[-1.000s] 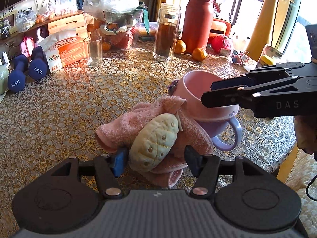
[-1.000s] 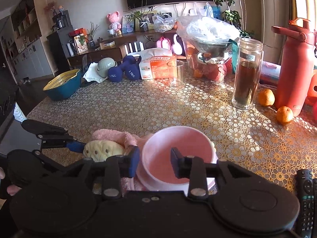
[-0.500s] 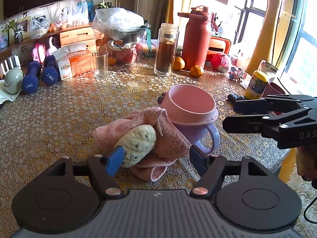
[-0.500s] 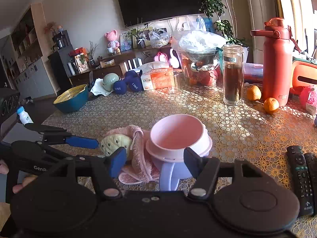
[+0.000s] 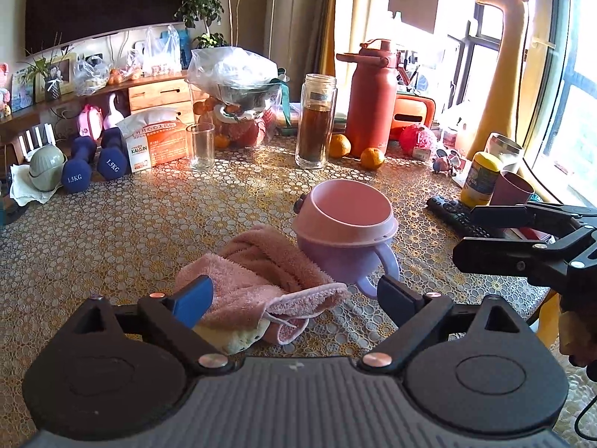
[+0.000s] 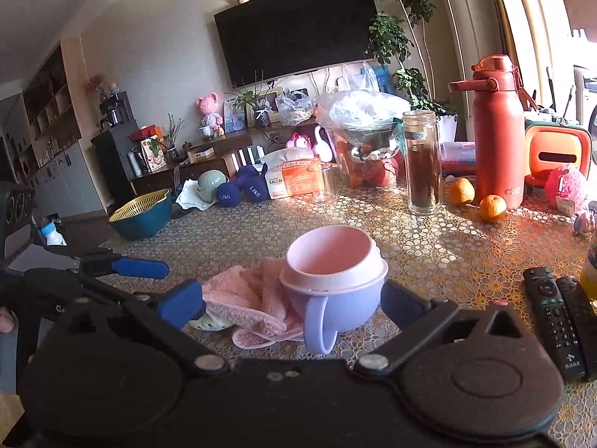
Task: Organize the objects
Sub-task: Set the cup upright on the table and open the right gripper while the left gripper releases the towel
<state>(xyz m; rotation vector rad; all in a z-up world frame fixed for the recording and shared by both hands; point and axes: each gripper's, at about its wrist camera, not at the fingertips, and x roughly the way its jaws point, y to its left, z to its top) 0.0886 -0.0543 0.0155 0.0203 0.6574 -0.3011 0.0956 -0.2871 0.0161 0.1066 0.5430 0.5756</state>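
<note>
A second ago the left gripper [image 5: 294, 298] was closed around the pink towel [image 5: 257, 280] and the right gripper [image 6: 294, 304] around the pink-and-lilac cup [image 6: 334, 283]; now both sets of jaws are opening wide, hold nothing, and have drawn back from the pile. The cup sits on the patterned table [image 5: 130, 231] against the towel, seemingly tilted. The pale green plush [image 6: 205, 323], formerly on top, now peeks from under the towel's near edge.
</note>
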